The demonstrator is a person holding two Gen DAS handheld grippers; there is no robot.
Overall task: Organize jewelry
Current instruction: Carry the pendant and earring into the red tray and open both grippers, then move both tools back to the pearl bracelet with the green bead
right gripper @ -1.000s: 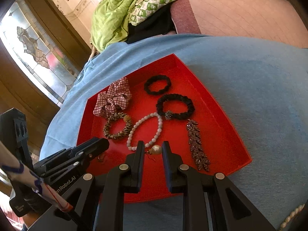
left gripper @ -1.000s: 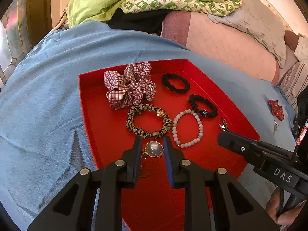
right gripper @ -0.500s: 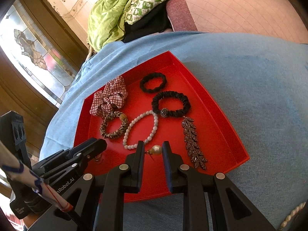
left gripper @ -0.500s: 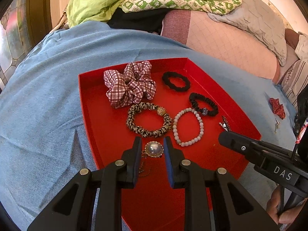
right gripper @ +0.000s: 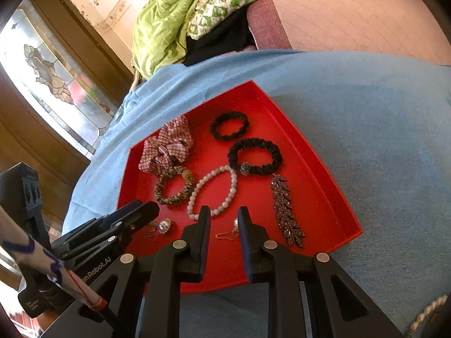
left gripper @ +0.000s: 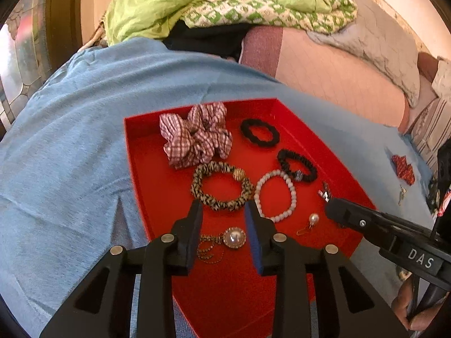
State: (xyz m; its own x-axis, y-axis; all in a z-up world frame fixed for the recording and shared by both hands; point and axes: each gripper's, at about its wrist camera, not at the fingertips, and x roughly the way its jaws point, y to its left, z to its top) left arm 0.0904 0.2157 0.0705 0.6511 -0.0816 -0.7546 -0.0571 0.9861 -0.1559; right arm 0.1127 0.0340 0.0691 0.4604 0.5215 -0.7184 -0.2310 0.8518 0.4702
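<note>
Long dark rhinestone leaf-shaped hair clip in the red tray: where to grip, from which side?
Grip the long dark rhinestone leaf-shaped hair clip mid-length, fingers across its narrow width, coming from above. It lies flat on the red tray floor, so the long sides are probably the only edges to pinch; both look clear of neighbours.

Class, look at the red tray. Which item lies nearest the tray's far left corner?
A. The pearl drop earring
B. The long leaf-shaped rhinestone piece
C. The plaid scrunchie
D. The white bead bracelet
C. The plaid scrunchie sits up in the far left corner of the red tray, while the other three lie nearer the grippers.
</note>
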